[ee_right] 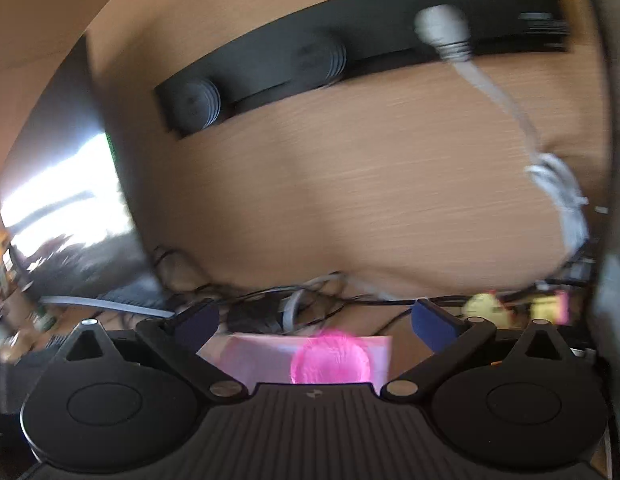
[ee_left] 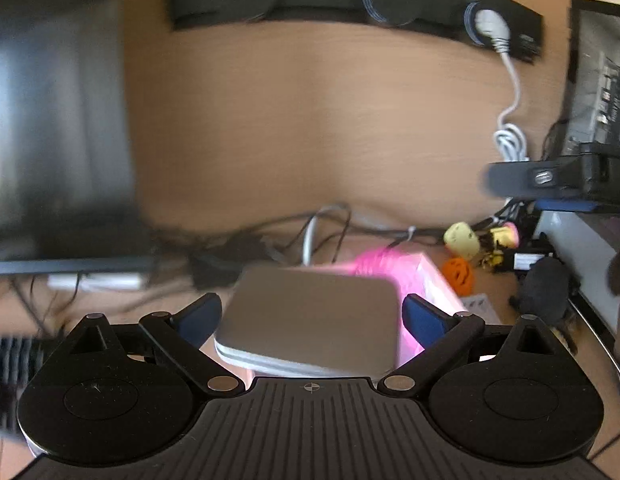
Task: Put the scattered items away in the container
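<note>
The left claw [ee_left: 312,314] is standing spread with a flat grey box [ee_left: 314,316] lying between its blue fingers [ee_left: 424,318]. There is a visible gap on each side, so it looks unpinched, though blur makes the near edge hard to judge. The box's broad face is tilting up toward the camera, its long side running across from finger to finger. Behind and partly under it the pink container [ee_left: 428,280] is sitting on the table [ee_left: 482,300], slightly to the right of the claw's centre line, with something bright pink [ee_left: 372,262] at its far rim.

The right claw [ee_right: 316,322] is spread wide and empty, the container [ee_right: 253,354] lying straight ahead and just below its fingers, a pink ball [ee_right: 330,356] inside it.

Judging from this, the left hand is the nearer one for the next placement: the box is needing to travel forward and a little right to clear the rim. Small yellow and orange toys [ee_left: 462,236] are waiting farther right.
</note>
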`<state>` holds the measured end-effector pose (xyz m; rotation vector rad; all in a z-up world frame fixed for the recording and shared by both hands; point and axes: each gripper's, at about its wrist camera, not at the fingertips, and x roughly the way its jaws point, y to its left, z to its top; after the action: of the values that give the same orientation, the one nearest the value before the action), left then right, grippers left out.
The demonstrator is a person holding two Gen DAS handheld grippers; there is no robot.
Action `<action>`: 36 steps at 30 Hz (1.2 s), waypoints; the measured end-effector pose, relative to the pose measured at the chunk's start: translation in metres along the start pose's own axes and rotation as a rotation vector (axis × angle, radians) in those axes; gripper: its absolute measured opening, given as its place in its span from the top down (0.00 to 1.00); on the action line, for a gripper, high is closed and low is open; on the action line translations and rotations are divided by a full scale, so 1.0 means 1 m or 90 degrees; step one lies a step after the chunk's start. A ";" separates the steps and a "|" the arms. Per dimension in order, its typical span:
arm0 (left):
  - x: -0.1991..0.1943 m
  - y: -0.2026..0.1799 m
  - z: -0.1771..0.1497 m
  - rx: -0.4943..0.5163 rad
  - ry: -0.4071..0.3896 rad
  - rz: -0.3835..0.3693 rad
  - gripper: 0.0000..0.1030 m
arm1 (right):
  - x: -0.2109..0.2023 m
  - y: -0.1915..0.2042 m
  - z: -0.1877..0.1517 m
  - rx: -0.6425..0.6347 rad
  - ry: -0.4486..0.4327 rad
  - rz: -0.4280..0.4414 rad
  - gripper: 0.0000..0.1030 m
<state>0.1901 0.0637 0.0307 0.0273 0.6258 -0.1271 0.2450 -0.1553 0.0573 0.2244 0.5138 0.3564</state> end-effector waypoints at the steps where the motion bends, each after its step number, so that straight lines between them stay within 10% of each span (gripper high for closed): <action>1: -0.001 0.002 -0.008 -0.009 0.014 0.000 0.03 | -0.005 -0.007 -0.007 0.002 -0.005 -0.025 0.01; 15: -0.018 -0.019 -0.067 0.003 0.068 -0.022 0.02 | -0.060 -0.015 -0.133 -0.172 0.071 -0.158 0.01; 17: -0.019 -0.030 -0.080 0.026 0.095 -0.008 0.02 | -0.058 -0.014 -0.134 -0.181 0.071 -0.163 0.03; 23: -0.028 -0.041 -0.101 0.030 0.141 -0.007 0.02 | -0.020 -0.028 -0.125 -0.165 0.104 -0.163 0.51; 36: -0.059 -0.018 -0.120 -0.014 0.174 0.044 0.02 | 0.073 -0.071 -0.109 -0.058 0.144 -0.127 0.43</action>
<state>0.0705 0.0605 -0.0317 0.0448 0.8987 -0.0494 0.2673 -0.1794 -0.0882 0.0431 0.7344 0.2101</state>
